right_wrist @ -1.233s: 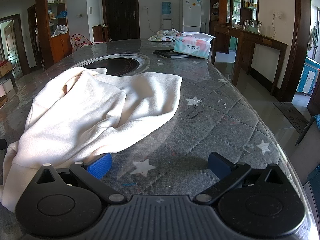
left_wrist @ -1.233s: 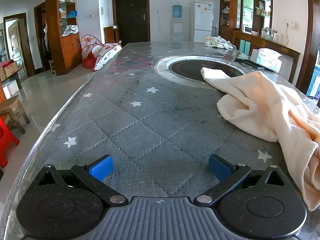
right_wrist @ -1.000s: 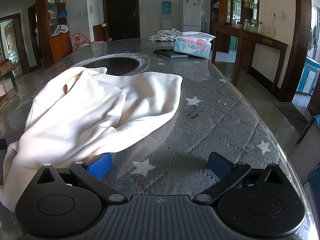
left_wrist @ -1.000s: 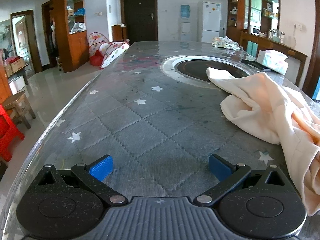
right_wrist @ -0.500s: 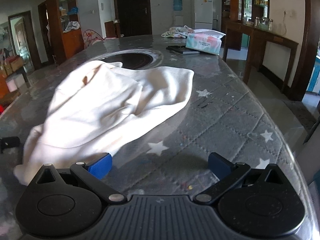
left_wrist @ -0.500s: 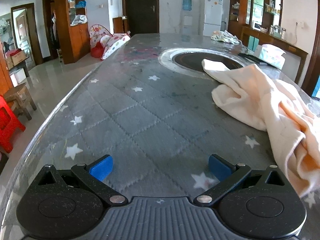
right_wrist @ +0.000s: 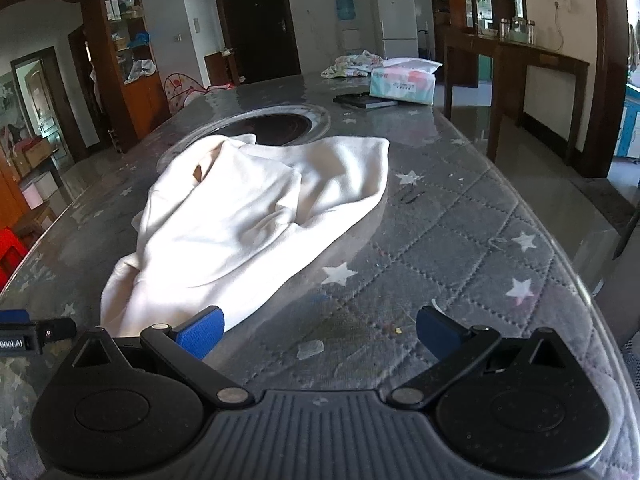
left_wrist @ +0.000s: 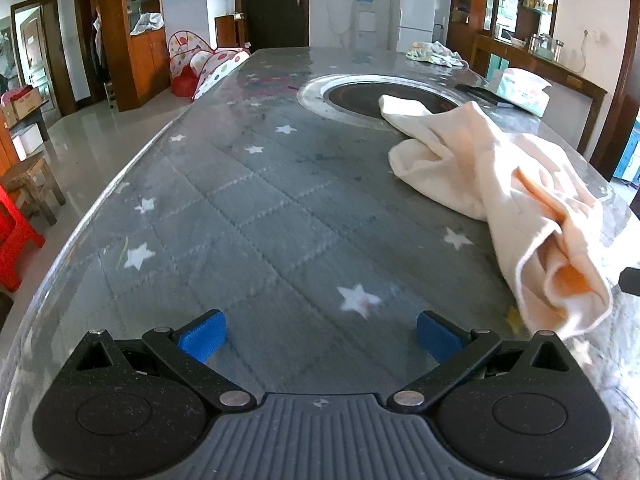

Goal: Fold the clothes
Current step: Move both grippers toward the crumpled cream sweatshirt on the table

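Observation:
A cream garment [left_wrist: 500, 172] lies crumpled on the grey star-patterned table [left_wrist: 260, 208], to the right in the left wrist view. In the right wrist view the garment [right_wrist: 248, 216] lies ahead and to the left, its near hem beside my left blue pad [right_wrist: 200, 330]. My left gripper [left_wrist: 320, 336] is open and empty above bare table, with the garment's near end just right of it. My right gripper [right_wrist: 320, 332] is open and empty above the table. The tip of the left gripper [right_wrist: 24, 334] shows at the left edge of the right wrist view.
A round black hotplate [left_wrist: 380, 94] is set in the table beyond the garment. A tissue pack [right_wrist: 402, 84], a dark flat object [right_wrist: 362, 101] and a bundle of patterned cloth [right_wrist: 352, 64] lie at the far end. A red stool [left_wrist: 16, 236] stands left of the table.
Both grippers have drawn back towards the near end of the table and risen a little. The garment now sits further ahead in both views. Both jaws stayed open.

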### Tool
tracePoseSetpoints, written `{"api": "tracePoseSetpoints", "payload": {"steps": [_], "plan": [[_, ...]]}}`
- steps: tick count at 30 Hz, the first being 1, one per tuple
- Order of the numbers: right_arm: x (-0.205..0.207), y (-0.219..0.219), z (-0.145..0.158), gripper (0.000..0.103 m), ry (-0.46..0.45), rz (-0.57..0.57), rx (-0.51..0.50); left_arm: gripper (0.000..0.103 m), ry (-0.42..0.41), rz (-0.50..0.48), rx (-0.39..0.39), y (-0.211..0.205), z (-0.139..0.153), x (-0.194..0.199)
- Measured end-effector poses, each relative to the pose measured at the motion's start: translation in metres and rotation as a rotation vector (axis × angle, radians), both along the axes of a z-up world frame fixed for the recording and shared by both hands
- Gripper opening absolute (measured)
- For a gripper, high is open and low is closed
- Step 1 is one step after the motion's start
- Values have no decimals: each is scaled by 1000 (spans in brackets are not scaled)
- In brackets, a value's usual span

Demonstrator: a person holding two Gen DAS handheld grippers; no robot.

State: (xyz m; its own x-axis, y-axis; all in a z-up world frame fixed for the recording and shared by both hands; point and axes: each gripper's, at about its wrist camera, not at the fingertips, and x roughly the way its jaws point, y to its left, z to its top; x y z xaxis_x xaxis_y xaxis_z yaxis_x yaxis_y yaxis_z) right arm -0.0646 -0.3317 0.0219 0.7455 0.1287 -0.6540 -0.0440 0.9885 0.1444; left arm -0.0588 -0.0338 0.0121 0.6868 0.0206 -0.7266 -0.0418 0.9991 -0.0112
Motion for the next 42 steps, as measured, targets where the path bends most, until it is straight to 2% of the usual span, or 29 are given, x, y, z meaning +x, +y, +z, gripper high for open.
{"api": "tracePoseSetpoints", "payload": {"steps": [6,21,42], "plan": [[-10,4,8,103,-14,6,-4,103,19,5,-49,-6,6,-10],[-22,12,11,103,-19,25,4,103,-17,-52,-34,-31,28,-21],[-19,18,12,103,-13,49,9,103,5,-85,1,-47,31,-12]]}}
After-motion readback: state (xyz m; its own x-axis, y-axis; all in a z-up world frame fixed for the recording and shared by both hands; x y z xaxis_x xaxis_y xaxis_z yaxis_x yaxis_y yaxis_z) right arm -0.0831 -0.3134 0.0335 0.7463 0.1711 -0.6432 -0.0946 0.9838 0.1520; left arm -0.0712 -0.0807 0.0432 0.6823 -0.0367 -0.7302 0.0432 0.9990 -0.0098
